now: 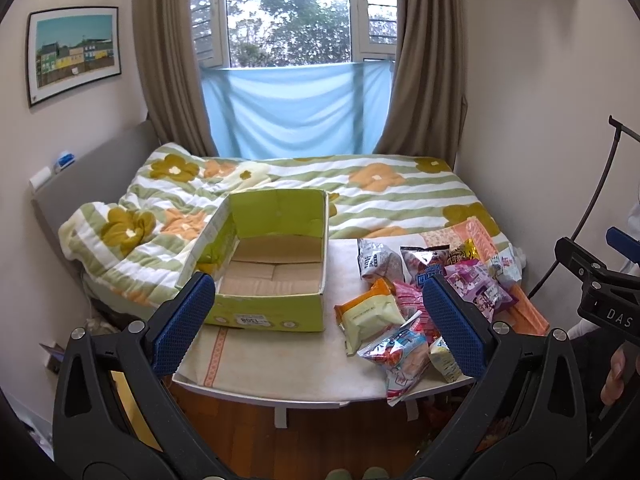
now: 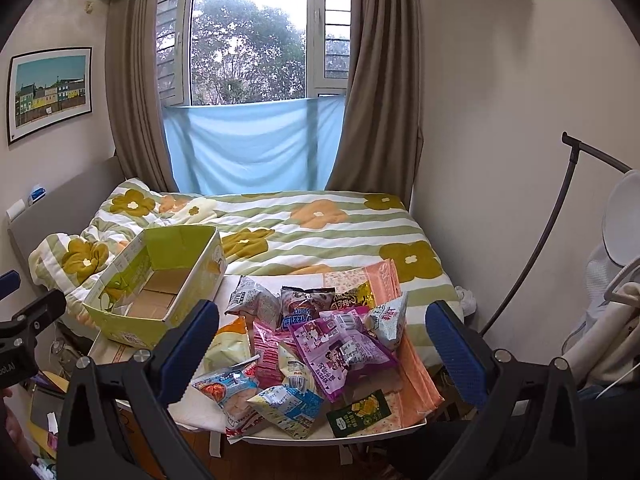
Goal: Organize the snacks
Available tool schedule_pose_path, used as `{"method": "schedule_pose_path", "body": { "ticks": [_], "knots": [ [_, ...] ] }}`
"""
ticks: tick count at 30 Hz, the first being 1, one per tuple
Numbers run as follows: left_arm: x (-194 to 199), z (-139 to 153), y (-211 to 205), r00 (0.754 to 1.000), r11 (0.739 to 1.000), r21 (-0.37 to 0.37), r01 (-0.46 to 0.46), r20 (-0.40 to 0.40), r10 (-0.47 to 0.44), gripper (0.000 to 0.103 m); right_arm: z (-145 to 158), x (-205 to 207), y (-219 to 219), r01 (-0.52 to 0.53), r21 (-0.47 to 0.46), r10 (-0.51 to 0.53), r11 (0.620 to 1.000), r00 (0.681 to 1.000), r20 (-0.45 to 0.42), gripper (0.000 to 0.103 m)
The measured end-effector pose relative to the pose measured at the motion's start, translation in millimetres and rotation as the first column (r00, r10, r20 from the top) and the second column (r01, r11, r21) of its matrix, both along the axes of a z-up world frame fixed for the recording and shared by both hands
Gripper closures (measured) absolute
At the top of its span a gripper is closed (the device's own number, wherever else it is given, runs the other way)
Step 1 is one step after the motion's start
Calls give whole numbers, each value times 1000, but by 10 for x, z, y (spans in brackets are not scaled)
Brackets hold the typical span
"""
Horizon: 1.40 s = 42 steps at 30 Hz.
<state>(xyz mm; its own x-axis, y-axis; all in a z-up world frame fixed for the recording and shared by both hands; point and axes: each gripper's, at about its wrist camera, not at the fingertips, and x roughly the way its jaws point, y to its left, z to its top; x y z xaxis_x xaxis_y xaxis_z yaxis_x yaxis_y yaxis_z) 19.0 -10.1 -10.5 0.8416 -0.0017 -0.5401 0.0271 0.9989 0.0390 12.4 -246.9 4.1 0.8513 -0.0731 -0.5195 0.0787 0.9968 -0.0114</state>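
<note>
An empty green cardboard box [image 1: 276,312] [image 2: 132,332] stands on the left of a small white table [image 1: 280,376] [image 2: 200,412]. To its right lies a pile of snack packets [image 1: 424,300] [image 2: 312,344], among them a purple packet [image 2: 340,356], a yellow one [image 1: 372,316] and a dark green one [image 2: 360,412] at the table's front edge. My left gripper [image 1: 320,320] hangs open in front of the table, with nothing between its blue pads. My right gripper [image 2: 324,344] is open too, held back from the pile.
Behind the table is a bed [image 1: 360,196] with a flowered striped quilt, under a curtained window [image 1: 296,12]. A dark curved stand [image 2: 532,248] and hanging clothes [image 2: 608,336] are at the right wall. Wooden floor [image 1: 320,432] lies below the table's front edge.
</note>
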Motion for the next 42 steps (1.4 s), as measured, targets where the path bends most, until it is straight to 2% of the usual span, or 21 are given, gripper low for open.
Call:
{"method": "schedule_pose_path", "body": {
  "ticks": [42],
  "knots": [
    [26,-75,72,1000,1000,-7,13,-28,-13,0,-46,41,25,6,4,-6,1000,1000,-8,0]
  ]
}}
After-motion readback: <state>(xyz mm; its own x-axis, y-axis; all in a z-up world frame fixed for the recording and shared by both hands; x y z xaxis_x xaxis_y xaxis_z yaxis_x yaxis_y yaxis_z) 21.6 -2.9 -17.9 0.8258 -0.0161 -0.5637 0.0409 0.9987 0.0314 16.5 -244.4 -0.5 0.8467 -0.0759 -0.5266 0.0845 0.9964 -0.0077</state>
